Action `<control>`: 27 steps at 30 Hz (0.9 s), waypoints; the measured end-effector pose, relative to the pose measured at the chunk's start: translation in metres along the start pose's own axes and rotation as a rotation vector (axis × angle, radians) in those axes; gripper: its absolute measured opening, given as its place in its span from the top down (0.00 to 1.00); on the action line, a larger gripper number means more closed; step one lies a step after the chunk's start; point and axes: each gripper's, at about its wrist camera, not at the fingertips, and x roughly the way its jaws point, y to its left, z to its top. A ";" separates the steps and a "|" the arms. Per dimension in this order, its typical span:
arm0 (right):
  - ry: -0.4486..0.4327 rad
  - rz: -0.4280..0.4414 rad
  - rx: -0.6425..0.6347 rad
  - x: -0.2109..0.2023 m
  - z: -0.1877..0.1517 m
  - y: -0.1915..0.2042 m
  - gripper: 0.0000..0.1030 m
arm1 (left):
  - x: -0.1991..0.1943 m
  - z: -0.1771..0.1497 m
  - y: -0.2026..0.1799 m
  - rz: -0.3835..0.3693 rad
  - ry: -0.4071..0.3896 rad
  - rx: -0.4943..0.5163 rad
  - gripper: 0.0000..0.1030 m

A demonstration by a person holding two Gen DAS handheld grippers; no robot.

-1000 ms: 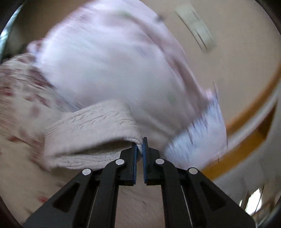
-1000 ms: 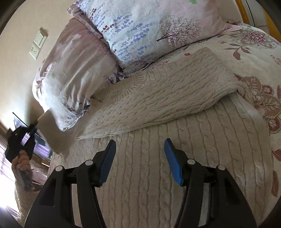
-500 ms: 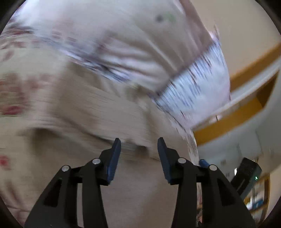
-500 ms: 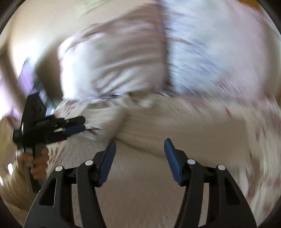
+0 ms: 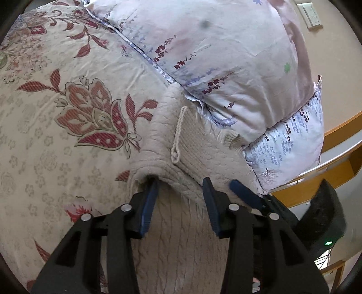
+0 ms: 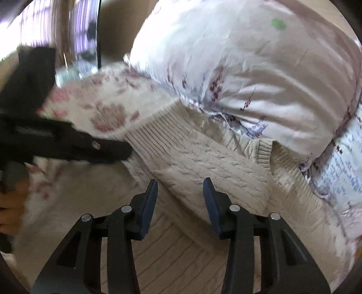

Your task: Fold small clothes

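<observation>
A cream cable-knit sweater (image 5: pixel 194 153) lies on the bed against the pillows; it also shows in the right wrist view (image 6: pixel 210 162). A folded sleeve with a ribbed cuff (image 6: pixel 153 133) lies across its body. My left gripper (image 5: pixel 179 187) is open, its jaws straddling the fold's rounded edge. My right gripper (image 6: pixel 179 187) is open over the sleeve's near edge. In the right wrist view the left gripper (image 6: pixel 97 149) comes in from the left, its tip at the ribbed cuff. In the left wrist view the right gripper's blue fingertip (image 5: pixel 245 192) shows at lower right.
Floral pillows (image 5: pixel 226 58) are stacked behind the sweater, also in the right wrist view (image 6: pixel 260 67). A flower-patterned bedspread (image 5: pixel 67 101) covers the bed to the left. A wooden headboard edge (image 5: pixel 339 140) and a wall switch (image 5: pixel 313 14) stand at right.
My left gripper let go of the folded sleeve and opened, then settled at the fold's edge. My right gripper swung left toward the cuff and stayed open.
</observation>
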 end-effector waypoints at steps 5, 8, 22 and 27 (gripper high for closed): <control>-0.021 0.007 0.105 0.005 -0.002 -0.015 0.90 | 0.002 -0.001 -0.001 0.001 -0.002 0.002 0.59; -0.096 0.026 0.273 -0.015 -0.005 -0.044 0.90 | 0.001 -0.001 -0.001 0.001 -0.002 0.003 0.59; -0.116 0.064 1.258 -0.105 -0.197 -0.205 0.38 | 0.001 -0.001 -0.004 -0.001 0.015 0.031 0.53; -0.162 0.051 1.392 -0.112 -0.225 -0.230 0.47 | 0.002 -0.003 -0.009 0.013 0.014 0.051 0.50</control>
